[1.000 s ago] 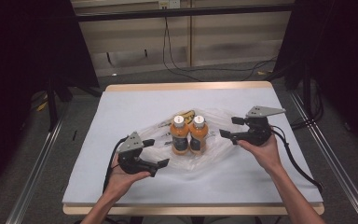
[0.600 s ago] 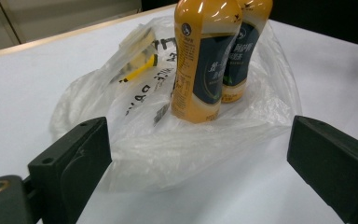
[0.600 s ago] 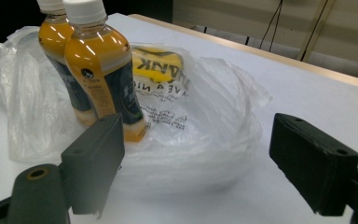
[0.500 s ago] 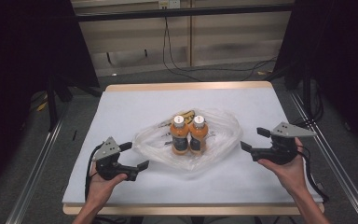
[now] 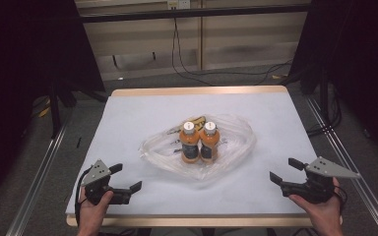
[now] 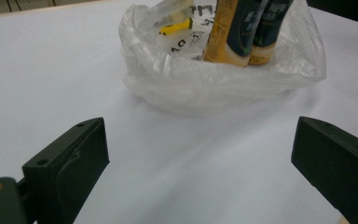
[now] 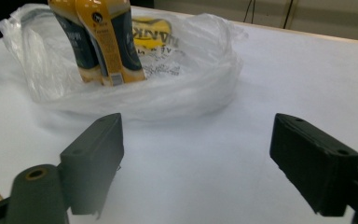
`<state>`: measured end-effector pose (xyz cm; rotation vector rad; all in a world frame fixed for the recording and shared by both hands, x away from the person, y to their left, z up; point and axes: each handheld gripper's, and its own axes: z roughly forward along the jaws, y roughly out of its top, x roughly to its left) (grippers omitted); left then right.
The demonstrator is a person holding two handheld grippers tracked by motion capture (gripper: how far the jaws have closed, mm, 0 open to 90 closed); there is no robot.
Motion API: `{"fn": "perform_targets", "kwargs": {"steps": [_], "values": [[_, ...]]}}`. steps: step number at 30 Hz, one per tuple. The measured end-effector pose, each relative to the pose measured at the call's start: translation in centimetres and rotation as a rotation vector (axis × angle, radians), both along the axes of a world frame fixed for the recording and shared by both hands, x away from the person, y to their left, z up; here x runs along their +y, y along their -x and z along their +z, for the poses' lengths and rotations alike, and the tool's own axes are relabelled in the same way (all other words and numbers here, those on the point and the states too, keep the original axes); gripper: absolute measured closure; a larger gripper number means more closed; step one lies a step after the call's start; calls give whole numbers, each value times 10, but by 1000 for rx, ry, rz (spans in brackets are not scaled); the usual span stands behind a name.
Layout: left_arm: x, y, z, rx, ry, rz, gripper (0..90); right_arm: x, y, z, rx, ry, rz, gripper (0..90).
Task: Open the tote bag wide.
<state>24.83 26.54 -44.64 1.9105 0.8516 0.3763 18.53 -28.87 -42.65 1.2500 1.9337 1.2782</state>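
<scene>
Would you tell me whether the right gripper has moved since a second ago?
Yes. The right gripper pulled away from the bottles, toward the table's near right corner.

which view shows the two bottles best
The high view: both bottles stand whole, caps included, upright in the plastic bag. The left and right gripper views cut their tops off, showing just lower labels.

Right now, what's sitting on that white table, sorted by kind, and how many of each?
Orange bottles with white caps: 2
Clear plastic bag around them: 1
Hand-held claws, both open: 2, left claw, right claw
Total: 5
</scene>
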Motion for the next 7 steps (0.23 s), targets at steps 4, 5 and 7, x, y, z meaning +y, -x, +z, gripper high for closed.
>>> {"fn": "perform_targets", "kwargs": {"steps": [4, 5, 7], "values": [[7, 8, -6, 22, -12, -9, 37, -6, 14, -9, 7, -23, -35, 141], [8, 9, -5, 8, -15, -1, 37, -7, 17, -13, 15, -19, -48, 138], [9, 9, -5, -7, -5, 2, 36, -6, 17, -16, 25, 19, -46, 131]]}}
